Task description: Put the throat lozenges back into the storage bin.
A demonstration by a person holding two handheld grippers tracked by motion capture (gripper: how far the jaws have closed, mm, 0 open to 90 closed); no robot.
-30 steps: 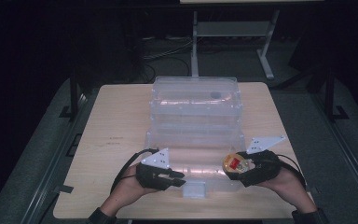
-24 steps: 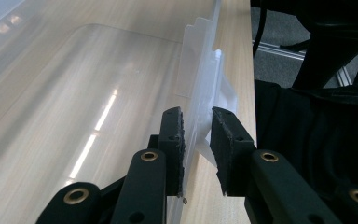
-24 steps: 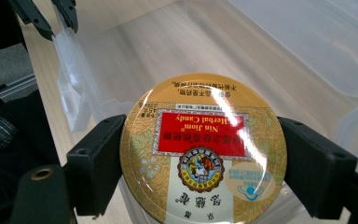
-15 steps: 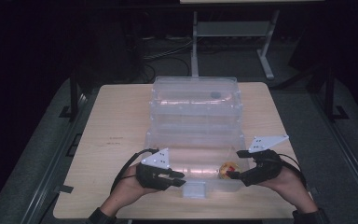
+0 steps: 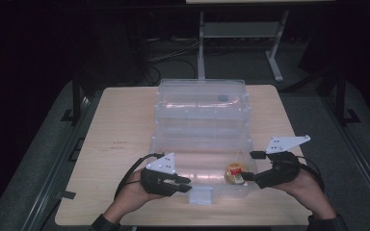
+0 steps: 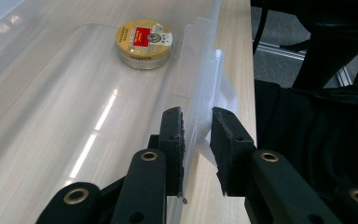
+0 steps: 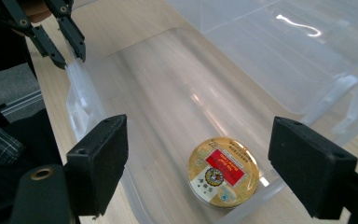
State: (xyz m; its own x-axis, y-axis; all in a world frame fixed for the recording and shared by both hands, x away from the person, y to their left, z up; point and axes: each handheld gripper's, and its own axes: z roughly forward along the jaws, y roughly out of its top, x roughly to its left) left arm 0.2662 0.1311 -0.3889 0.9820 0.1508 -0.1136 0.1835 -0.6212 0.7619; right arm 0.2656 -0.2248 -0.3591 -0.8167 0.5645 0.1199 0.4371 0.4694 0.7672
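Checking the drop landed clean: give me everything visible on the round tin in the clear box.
The round tin is a flat, shallow disc with a gold lid bearing a red label panel and small print, and a silvery metal side wall. Its lid is on and it lies flat, label up, on the floor of the clear plastic box, near the front corner by the right gripper. Those jaws stand wide open above it, not touching. Nothing else touches it.

Overhead light falls on the bench while the room around it sinks into near-black in the dim, grainy high view. Both gripper views are bright and sharp, with white glare streaks on the clear bin and soft shadows under the round tin.
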